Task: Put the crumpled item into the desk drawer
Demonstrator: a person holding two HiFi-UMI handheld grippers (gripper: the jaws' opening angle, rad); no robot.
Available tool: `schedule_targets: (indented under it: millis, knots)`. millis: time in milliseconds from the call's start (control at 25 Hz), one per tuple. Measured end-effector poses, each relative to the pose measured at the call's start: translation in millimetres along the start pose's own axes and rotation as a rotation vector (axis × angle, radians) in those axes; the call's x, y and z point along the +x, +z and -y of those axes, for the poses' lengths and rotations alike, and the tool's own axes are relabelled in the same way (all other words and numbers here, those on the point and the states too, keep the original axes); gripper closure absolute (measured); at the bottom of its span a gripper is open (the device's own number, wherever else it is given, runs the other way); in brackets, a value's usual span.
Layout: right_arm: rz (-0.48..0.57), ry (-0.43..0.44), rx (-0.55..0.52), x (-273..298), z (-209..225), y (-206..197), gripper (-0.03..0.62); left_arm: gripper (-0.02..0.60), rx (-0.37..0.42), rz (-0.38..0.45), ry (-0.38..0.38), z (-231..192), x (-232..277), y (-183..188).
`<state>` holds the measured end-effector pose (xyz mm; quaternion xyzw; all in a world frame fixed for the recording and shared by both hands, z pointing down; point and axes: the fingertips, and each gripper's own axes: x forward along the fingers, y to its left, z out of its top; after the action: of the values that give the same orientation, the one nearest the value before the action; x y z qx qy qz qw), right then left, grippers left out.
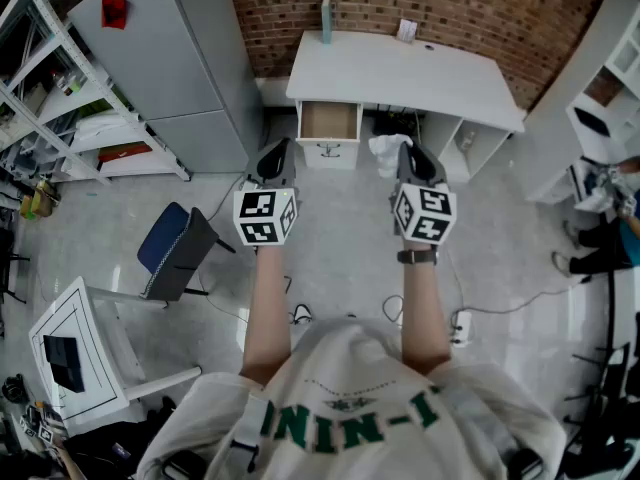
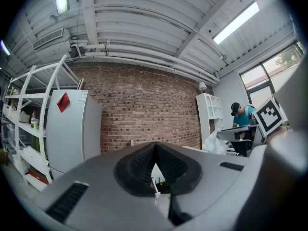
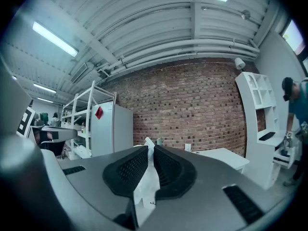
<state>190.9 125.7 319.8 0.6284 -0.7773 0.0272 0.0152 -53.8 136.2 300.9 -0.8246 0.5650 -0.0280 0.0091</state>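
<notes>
Reaching both bare forearms (image 1: 268, 298) straight forward, parallel and level, toward white flat-topped counter (image 1: 400, 73). Keeping left tongs (image 1: 277, 154) empty, black ribbed pads (image 2: 137, 170) pressed together at tips. Pinching crumpled item (image 1: 385, 153) in right tongs (image 1: 406, 154): white, thin, creased sheet, possibly paper or plastic, hard telling. Running lengthwise along the pads, poking past tips toward brick wall (image 1: 450, 3), bunching just beside the tips. Hovering short of open drawer (image 1: 329, 121) with tan boxy interior, under counter's left end.
</notes>
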Motion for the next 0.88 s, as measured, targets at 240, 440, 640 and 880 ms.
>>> schedule_targets:
  millis: [240,440,640,880]
  knots:
    - [0.002,0.010,0.002,-8,10,2,0.559,0.583,-0.004,-0.009,0.004,13,-2,-3]
    - [-0.008,0.013,0.021,-18,20,-9,0.559,0.583,-0.013,-0.007,0.009,29,-6,-6]
    - [-0.040,0.011,0.043,-23,25,-31,0.559,0.583,-0.016,-0.038,0.028,27,-10,-21]
    - [-0.072,0.016,0.056,-18,27,-46,0.559,0.583,-0.013,-0.068,0.027,29,-9,-35]
